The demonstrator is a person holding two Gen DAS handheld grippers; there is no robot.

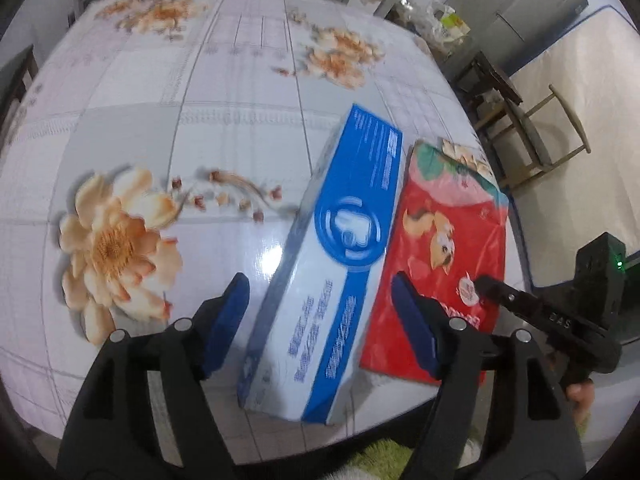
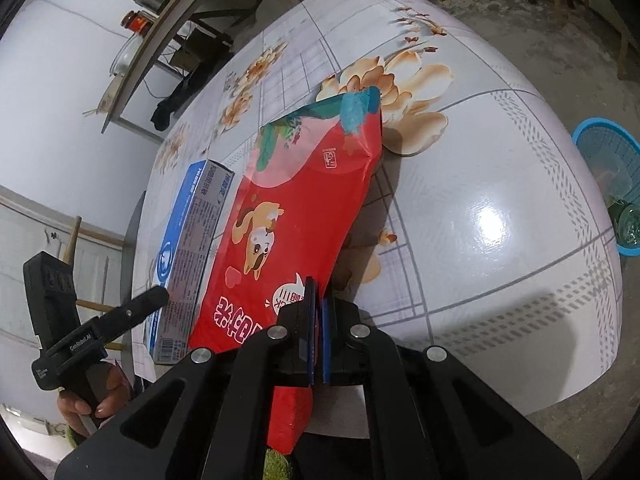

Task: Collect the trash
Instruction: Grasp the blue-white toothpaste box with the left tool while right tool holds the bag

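A long blue-and-white carton point(image 1: 352, 184) lies on the flowered table point(image 1: 160, 140) near its front edge. My left gripper point(image 1: 320, 280) is open and straddles it, its blue pads apart from the carton's sides. Beside the carton on the right lies a red snack bag point(image 1: 448, 240) with a cartoon dog. My right gripper point(image 2: 318, 312) is shut on the near edge of this bag point(image 2: 304, 208); the bag's far end is raised above the table and casts a shadow. In the right wrist view the carton point(image 2: 188, 240) lies to the left, with the left gripper point(image 2: 160, 296) at its near end.
A blue mesh basket point(image 2: 608, 168) with some trash inside stands on the floor past the table's right side. A wooden chair point(image 1: 548, 140) stands beyond the table's right edge. A hand point(image 2: 92, 400) holds the left gripper's handle.
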